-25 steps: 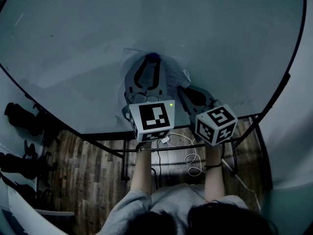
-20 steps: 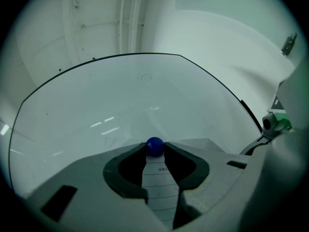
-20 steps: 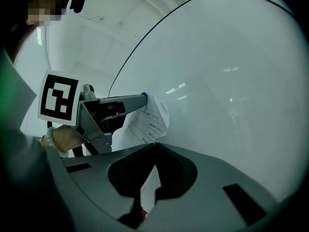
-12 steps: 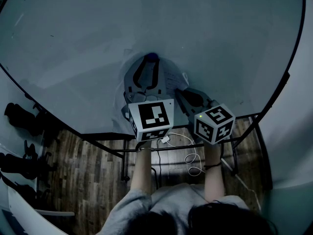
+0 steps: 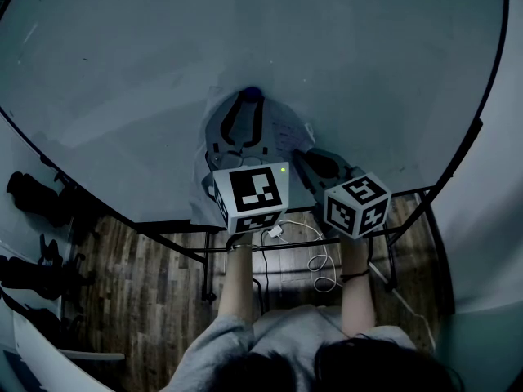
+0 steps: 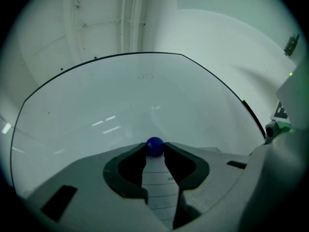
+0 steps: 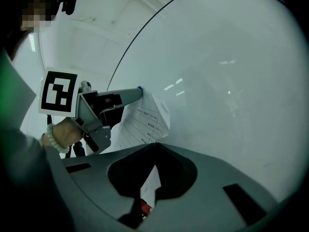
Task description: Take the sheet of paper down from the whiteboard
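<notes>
Sheet of paper (image 7: pixel 145 122): hangs against the whiteboard (image 5: pixel 163 72) with its printed lines facing me. It is not yet down.
Magnet (image 5: pixel 253 94): a small blue ball at the sheet's top edge. It is the only thing I can see pinning the sheet.
Left claw (image 6: pixel 154 149): my tips are closed on either side of the blue ball. I judge that lifting it off is what frees the sheet.
Right claw (image 7: pixel 154 146): pressed together on the sheet's right edge, with paper showing in the gap behind the tips. I hold it there so the sheet should not drop once the magnet lets go.
Risk: the pinch takes only a thin strip of edge, so the sheet could slip or crease.
Whiteboard: pale, glossy and almost blank, with a faint scribble near the top. It has a dark rim and stands on a thin dark frame.
Room: wooden plank floor (image 5: pixel 147 268) below, with a white cable (image 5: pixel 323 268) lying by the frame. The walls are plain white. I cannot identify the dark things at the left.
</notes>
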